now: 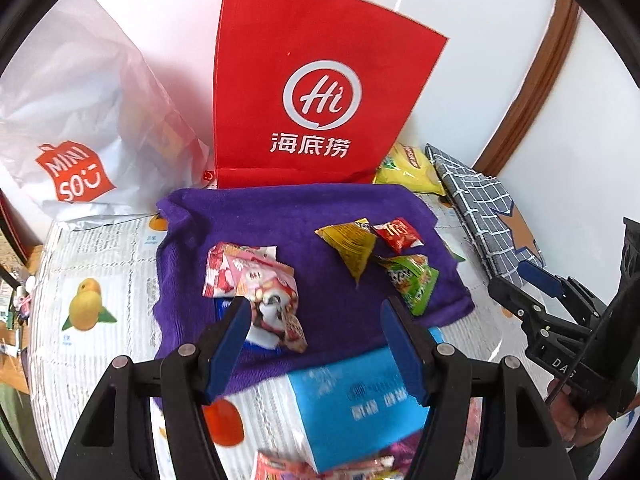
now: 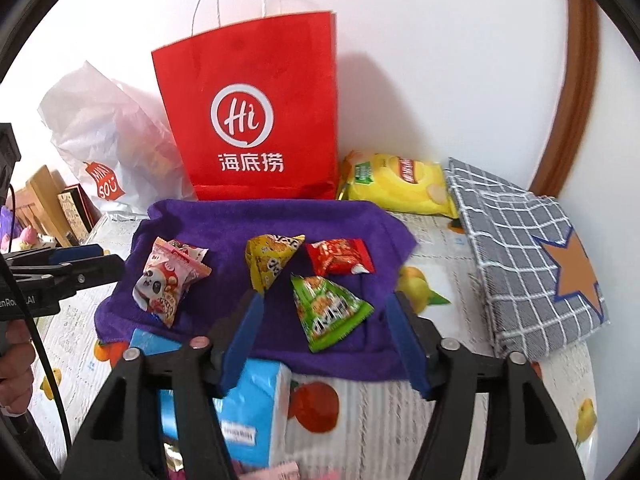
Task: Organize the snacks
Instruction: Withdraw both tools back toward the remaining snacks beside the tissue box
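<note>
Both my sets of fingers are spread wide and hold nothing. My left fingers (image 1: 314, 322) hang over the near edge of the purple terry towel (image 1: 280, 208) spread on the fruit-printed desk (image 1: 100, 264), with the left pad just beside the pink panda-print snack packets (image 1: 260, 280). My right fingers (image 2: 324, 324) hover lower right of centre on the same towel, framing the green triangular snack packet (image 2: 328, 312).

The snacks lie in two loose groups on the towel: the pink packets to the left, overlapping one another, and to the right the yellow triangular snack packet (image 2: 270, 258), the small red snack packet (image 2: 338, 260) and the green one, near each other but mostly apart. A blue carton (image 2: 248, 400) sits at the towel's near edge, under my grippers. Behind the towel stand a red paper bag with a white logo (image 2: 256, 112), a white plastic shopping bag (image 2: 104, 136) and a yellow crisp bag (image 2: 396, 188).

I judge the step in hand to be the first pick. To do it well, I should lower the right fingers so the pads straddle the green packet across its narrow width, close on the crimped edge rather than the puffed middle, and keep clear of the towel pile so it does not bunch. The left should take only the top pink packet
</note>
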A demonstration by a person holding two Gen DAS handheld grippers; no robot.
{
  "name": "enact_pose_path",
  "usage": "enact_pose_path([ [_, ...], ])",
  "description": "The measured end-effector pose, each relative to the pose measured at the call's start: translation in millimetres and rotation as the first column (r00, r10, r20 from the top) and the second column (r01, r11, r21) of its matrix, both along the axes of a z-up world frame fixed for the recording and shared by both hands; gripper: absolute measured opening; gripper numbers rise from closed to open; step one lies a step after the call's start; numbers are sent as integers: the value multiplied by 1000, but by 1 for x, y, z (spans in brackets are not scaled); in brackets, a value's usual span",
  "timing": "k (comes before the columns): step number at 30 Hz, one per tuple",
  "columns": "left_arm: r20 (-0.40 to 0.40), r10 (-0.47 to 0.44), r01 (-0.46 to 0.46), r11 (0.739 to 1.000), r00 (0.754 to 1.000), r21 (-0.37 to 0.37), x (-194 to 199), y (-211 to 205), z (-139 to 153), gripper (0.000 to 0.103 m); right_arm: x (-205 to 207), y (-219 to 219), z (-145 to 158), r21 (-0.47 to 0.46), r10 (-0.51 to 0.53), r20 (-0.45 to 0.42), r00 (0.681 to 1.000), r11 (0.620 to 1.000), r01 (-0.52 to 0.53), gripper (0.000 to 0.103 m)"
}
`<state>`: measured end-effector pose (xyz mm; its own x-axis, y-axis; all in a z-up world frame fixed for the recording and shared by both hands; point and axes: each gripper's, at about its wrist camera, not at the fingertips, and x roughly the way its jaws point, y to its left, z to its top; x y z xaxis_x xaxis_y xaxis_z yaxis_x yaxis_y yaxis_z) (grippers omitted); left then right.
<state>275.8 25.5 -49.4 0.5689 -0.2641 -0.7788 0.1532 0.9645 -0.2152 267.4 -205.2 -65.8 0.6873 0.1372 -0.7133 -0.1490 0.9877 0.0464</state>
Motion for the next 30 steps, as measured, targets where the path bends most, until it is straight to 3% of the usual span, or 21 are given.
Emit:
enact_pose_path([
  [5,16,5,-5,1000,1000,11,-25,-5,6,65,-30,-12,2,-5,-21,11,1000,1000,21,84],
  [11,30,5,-5,1000,1000,17,-50,-13,9,65,-59,-23,-1,-7,-38,10,999,999,38,88],
  [18,32,36,-37,999,999,39,-72,-10,5,65,-83,-32,-14,-3,-49,-9,999,999,49,89],
  [30,-41,114,-113,993,993,43,-85,14,-20,72,-98,-24,-58,16,10,-96,995,1000,-9,85],
])
